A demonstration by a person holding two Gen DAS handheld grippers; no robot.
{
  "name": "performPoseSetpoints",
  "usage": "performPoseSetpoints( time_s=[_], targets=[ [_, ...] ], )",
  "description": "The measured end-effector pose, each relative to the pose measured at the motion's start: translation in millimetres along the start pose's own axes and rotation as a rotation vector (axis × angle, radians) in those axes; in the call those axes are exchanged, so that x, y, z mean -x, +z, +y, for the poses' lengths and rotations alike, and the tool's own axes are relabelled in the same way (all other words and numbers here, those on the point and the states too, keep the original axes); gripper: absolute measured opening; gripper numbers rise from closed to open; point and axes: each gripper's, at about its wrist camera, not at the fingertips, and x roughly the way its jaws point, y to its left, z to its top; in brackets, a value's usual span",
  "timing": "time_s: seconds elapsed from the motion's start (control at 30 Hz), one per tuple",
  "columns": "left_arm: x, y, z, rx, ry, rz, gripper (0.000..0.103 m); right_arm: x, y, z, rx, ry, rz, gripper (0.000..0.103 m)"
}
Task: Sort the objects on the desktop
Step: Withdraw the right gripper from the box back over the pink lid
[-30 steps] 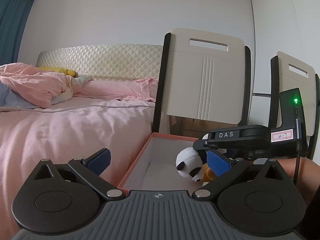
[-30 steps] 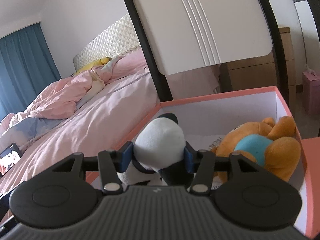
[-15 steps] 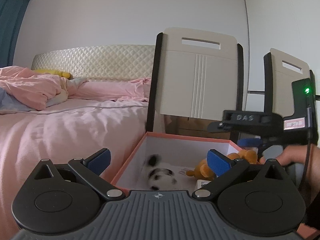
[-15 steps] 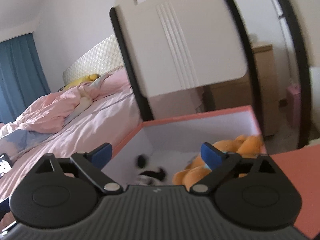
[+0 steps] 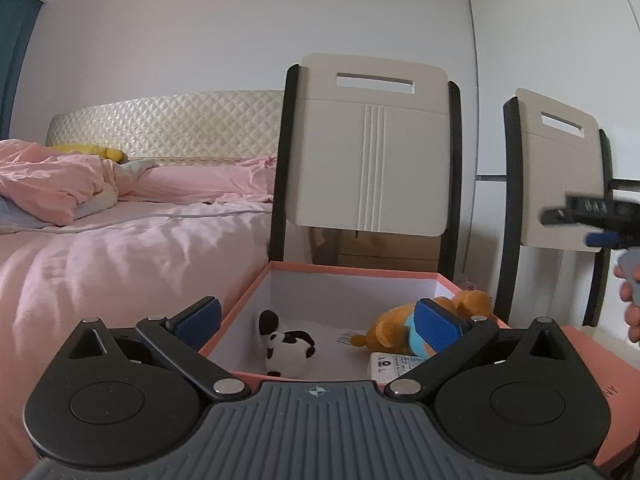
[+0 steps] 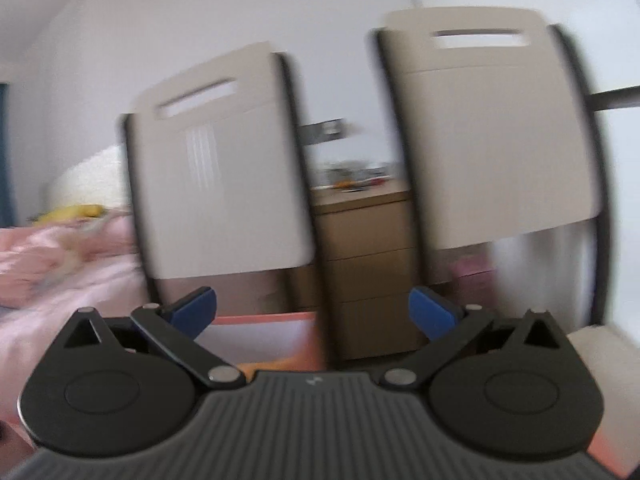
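Note:
An open salmon-pink box (image 5: 352, 271) stands in front of me. Inside it lie a black-and-white panda plush (image 5: 286, 344), an orange plush with a blue belly (image 5: 400, 326) and a white card (image 5: 390, 365). My left gripper (image 5: 318, 320) is open and empty, just before the box's near edge. My right gripper (image 6: 312, 312) is open and empty, raised to the right of the box; it shows at the right edge of the left wrist view (image 5: 600, 224). The right wrist view is blurred; the box's corner (image 6: 260, 320) shows low in it.
Two white chairs with black frames (image 5: 372, 152) (image 5: 560, 168) stand behind the box. A bed with pink bedding (image 5: 120, 240) lies to the left. A wooden drawer unit (image 6: 360, 260) is behind the chairs. The box's pink lid (image 5: 592, 380) lies at the right.
My right gripper opened and let go of the panda plush, which dropped into the box. The right gripper then drew away up and to the right. The left gripper rose a little.

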Motion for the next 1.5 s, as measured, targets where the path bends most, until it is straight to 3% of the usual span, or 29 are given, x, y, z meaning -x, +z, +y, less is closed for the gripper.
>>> performPoseSetpoints(
  time_s=[0.07,0.13,0.3,0.43,0.63,1.13,1.5],
  targets=[
    [-0.1,-0.8,-1.7,-0.003,-0.003,0.004,0.103,-5.3,-9.0,-22.7,0.022,-0.076,0.024,0.103],
    [-0.3,-1.2,-2.7,-0.006,-0.003,0.006,0.103,-15.3,-20.4,-45.8,0.020,-0.138,0.101,0.103],
    [-0.3,-2.1,-4.1,-0.010,-0.005,0.008,0.103,-37.8,-53.4,-81.5,0.013,-0.195,0.250,0.103],
    [0.0,-2.3,-4.9,-0.013,-0.006,0.009,0.103,-51.8,-73.6,-88.7,0.053,-0.186,0.320,0.103],
    [0.8,-2.3,-5.3,-0.012,-0.012,0.011,0.103,-67.9,-90.6,-81.5,0.075,-0.157,0.377,0.103],
    [-0.6,-2.0,-5.4,-0.009,-0.014,0.022,0.103,-87.7,-94.8,-78.1,0.057,-0.148,0.495,0.103],
    [-2.1,-3.5,-7.8,-0.014,-0.018,0.037,0.103,-92.7,-97.7,-73.3,0.117,-0.150,0.516,0.103]
  ],
)
